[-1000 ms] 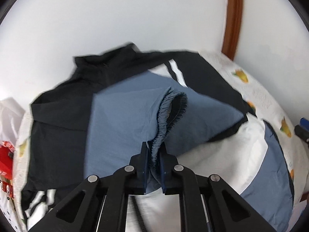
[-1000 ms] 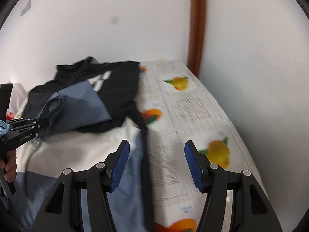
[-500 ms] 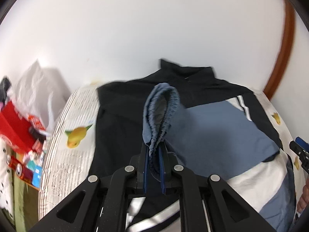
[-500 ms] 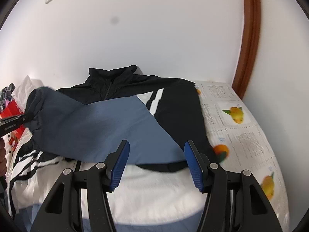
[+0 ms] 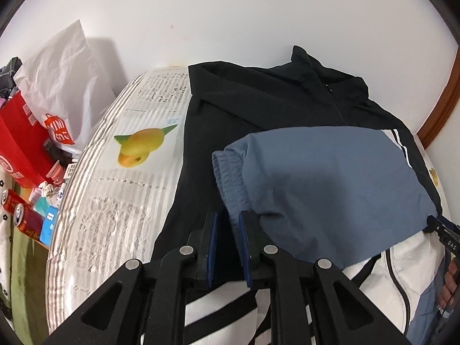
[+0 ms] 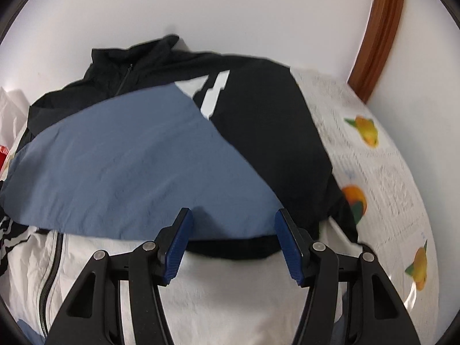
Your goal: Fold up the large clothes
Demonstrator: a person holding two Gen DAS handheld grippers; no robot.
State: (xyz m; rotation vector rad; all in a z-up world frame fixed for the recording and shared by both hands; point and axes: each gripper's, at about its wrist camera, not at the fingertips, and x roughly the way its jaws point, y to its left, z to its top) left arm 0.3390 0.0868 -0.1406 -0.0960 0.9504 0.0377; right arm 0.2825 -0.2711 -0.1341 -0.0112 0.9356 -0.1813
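A black, blue and white zip jacket (image 5: pixel 267 106) lies flat on the bed, collar toward the wall. Its blue sleeve (image 5: pixel 330 184) is folded across the chest, with the elastic cuff (image 5: pixel 230 181) lying on the black front. My left gripper (image 5: pixel 227 224) is just behind the cuff, jaws slightly apart and holding nothing. In the right wrist view the sleeve (image 6: pixel 120 166) crosses the jacket (image 6: pixel 258 132). My right gripper (image 6: pixel 233 230) is wide open over the sleeve's near edge. Its tip (image 5: pixel 442 230) shows at the right edge of the left wrist view.
The bed sheet (image 5: pixel 126 189) has newspaper print and fruit pictures. A white bag (image 5: pixel 63 86), a red box (image 5: pixel 20 143) and cans (image 5: pixel 20 215) sit left of the bed. A white wall is behind, with a brown door frame (image 6: pixel 379 31) at the right.
My left gripper carried the cuff leftward across the jacket, laid it on the chest and opened off it. My right gripper moved in over the folded sleeve, staying open.
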